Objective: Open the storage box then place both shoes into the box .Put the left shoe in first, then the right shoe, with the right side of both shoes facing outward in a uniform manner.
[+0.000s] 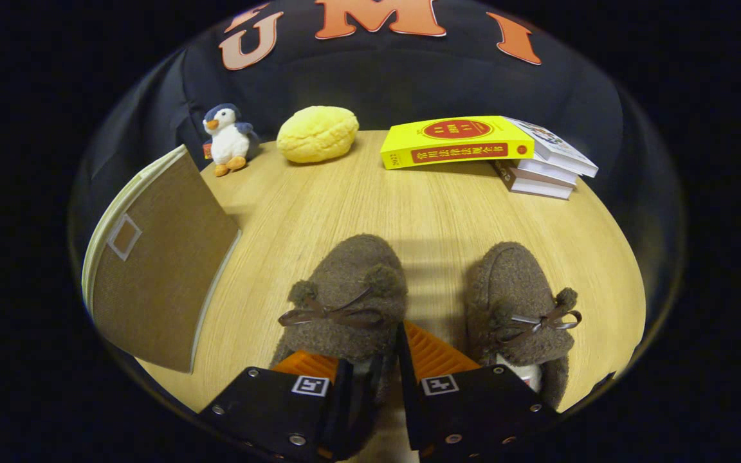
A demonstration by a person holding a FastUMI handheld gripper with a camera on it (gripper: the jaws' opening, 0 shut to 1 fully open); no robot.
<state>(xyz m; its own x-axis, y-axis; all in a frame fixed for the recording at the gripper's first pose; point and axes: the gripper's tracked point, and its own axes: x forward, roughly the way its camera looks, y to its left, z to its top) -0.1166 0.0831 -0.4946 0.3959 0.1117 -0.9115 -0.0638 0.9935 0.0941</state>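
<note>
Two brown fuzzy slippers with dark bows stand side by side on the wooden table [422, 206], toes pointing away from me. My gripper [369, 347] straddles the right-hand wall of the left shoe [345, 289] at its opening. One finger sits inside the shoe and the other outside, and both press on the wall. The shoe still rests on the table. The right shoe [518, 296] lies just right of the fingers, untouched. The storage box [152, 257], brown fabric with a pale rim and a small label window, stands to the left of the shoes.
At the table's far edge sit a plush penguin [228, 138], a yellow bun-shaped cushion [318, 133] and a stack of books [493, 151] with a yellow one on top. Bare wood lies between the shoes and these items.
</note>
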